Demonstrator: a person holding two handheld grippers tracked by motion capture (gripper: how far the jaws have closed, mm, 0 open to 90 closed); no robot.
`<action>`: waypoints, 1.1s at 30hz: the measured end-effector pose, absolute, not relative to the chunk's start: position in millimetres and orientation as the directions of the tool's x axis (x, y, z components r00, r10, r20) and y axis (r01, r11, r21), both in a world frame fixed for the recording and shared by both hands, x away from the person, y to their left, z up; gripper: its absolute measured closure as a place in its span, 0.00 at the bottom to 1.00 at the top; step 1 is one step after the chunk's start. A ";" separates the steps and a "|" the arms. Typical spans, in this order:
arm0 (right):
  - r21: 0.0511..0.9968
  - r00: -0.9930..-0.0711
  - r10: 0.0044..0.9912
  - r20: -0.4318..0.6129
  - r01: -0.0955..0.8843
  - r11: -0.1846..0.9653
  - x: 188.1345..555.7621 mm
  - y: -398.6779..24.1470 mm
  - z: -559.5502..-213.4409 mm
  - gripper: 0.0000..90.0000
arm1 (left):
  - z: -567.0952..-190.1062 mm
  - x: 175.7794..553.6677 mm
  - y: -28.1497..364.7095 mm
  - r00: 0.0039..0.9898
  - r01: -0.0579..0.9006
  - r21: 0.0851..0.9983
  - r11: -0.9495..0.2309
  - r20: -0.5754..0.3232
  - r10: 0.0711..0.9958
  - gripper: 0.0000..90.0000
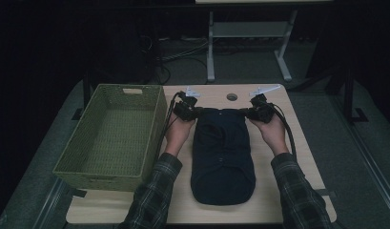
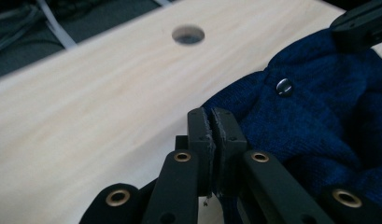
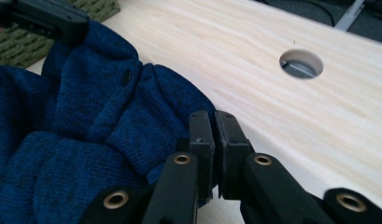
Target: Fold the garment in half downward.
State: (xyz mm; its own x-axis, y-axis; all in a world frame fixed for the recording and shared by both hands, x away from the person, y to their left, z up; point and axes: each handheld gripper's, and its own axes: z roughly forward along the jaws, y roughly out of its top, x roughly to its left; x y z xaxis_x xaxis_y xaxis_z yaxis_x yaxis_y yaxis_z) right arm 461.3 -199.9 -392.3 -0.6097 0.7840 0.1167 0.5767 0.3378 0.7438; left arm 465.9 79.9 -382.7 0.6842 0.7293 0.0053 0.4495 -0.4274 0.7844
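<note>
Navy knit cardigan (image 1: 223, 155) lies folded lengthwise on the surface, its far edge at both sets of jaws. Left gripper (image 2: 210, 135) and right gripper (image 3: 212, 140) look clamped together on its far corners. Judging by this, folding is partway; green woven basket (image 1: 111, 138), out past the left jaws, holds nothing yet.

The knit garment (image 1: 223, 155) is dark navy blue with small dark buttons (image 2: 285, 87). The woven basket (image 1: 111, 136) is olive green, the table (image 1: 304, 143) pale wood-grain, the sleeves (image 1: 297, 191) dark plaid.
</note>
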 end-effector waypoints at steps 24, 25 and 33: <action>0.822 -0.674 0.738 0.048 0.446 0.354 409.0 -207.5 -362.0 0.96 | -355.4 409.7 85.7 0.728 0.320 0.845 -0.429 0.071 0.682 0.96; 0.821 -0.677 0.734 0.052 0.448 0.355 406.0 -208.2 -363.6 0.96 | -356.1 406.9 86.2 0.732 0.320 0.843 -0.432 0.070 0.678 0.96; 0.818 -0.689 0.721 0.067 0.452 0.355 385.8 -211.0 -374.9 0.95 | -363.5 388.9 85.9 0.750 0.314 0.829 -0.462 0.082 0.657 0.96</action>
